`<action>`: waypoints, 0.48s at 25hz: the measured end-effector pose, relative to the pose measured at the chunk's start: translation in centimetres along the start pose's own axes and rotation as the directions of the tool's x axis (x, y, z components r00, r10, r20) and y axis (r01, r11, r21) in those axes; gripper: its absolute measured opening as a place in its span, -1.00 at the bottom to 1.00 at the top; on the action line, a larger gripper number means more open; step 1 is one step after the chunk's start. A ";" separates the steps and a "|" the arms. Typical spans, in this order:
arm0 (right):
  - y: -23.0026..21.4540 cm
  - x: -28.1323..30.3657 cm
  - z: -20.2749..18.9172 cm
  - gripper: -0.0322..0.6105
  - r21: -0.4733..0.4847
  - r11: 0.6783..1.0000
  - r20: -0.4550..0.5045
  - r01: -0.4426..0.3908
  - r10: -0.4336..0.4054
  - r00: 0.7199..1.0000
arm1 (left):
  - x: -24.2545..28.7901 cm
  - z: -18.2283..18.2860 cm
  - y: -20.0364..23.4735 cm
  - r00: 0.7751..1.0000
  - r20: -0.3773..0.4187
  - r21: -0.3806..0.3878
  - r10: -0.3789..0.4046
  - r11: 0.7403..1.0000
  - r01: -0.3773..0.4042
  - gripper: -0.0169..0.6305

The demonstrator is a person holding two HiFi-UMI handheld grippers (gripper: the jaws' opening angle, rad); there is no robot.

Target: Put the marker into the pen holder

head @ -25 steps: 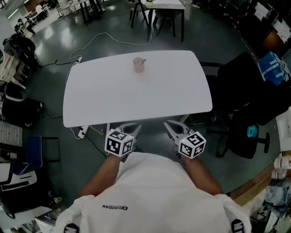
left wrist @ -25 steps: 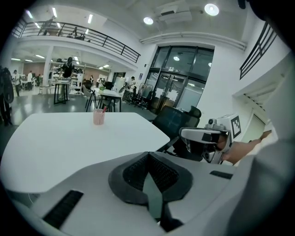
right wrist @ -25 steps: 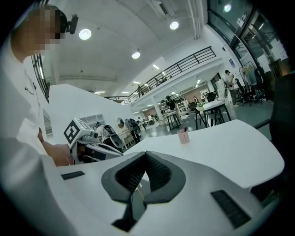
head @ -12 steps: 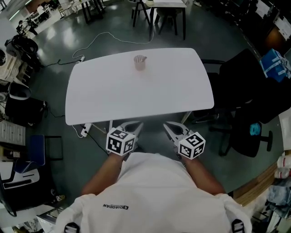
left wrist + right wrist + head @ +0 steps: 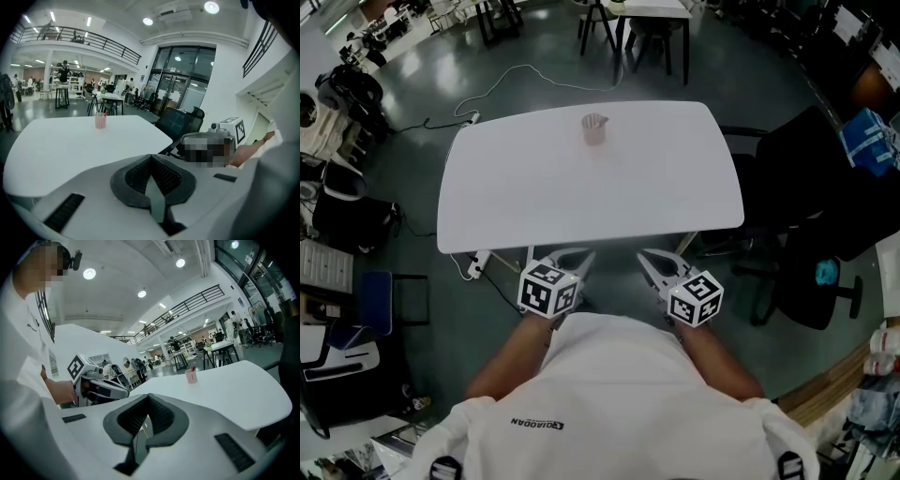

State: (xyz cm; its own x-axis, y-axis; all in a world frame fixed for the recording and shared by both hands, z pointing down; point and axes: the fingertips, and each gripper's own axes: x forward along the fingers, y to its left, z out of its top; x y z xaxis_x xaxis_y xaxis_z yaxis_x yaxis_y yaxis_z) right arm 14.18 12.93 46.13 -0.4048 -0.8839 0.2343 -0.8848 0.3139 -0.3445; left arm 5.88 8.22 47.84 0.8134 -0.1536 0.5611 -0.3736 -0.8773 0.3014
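Observation:
The pen holder point(image 5: 593, 129), a small pink cup, stands upright at the far middle of the white table point(image 5: 581, 202). In the left gripper view a thin red stick point(image 5: 104, 113), possibly the marker, pokes out of the pen holder point(image 5: 100, 120). The cup also shows in the right gripper view as the pen holder point(image 5: 191, 376). No loose marker lies on the table. My left gripper point(image 5: 574, 259) and right gripper point(image 5: 652, 259) hang side by side just below the table's near edge, close to my body. Both are shut and hold nothing, as shown by the left gripper point(image 5: 151, 158) and right gripper point(image 5: 148, 398).
A black office chair point(image 5: 806, 187) stands at the table's right. A white cable point(image 5: 511, 80) runs over the floor behind the table, and a power strip point(image 5: 472, 269) lies under its near left corner. More tables point(image 5: 637, 14) stand at the back; a blue seat point(image 5: 370, 305) is at the left.
The head view has shifted slightly, so the table sits a little more to the right in the picture. Both grippers and the cup have kept their places.

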 end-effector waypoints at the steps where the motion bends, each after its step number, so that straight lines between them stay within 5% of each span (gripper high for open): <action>1: 0.0 0.1 -0.1 -0.84 -0.001 1.000 -0.002 -0.001 0.001 1.000 | 0.0 0.0 0.0 1.000 -0.002 0.000 0.000 1.000 0.000 -0.87; 12: 0.2 1.0 0.0 -0.84 -0.011 1.000 -0.010 -0.012 0.012 1.000 | -0.4 0.4 0.8 1.000 0.000 0.002 0.013 1.000 -0.013 -0.87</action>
State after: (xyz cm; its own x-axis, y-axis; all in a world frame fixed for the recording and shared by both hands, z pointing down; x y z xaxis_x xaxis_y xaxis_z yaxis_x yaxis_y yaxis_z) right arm 13.61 12.10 46.26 -0.4177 -0.8765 0.2396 -0.8824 0.3285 -0.3368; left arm 5.38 7.40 47.59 0.8083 -0.1655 0.5650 -0.3836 -0.8761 0.2922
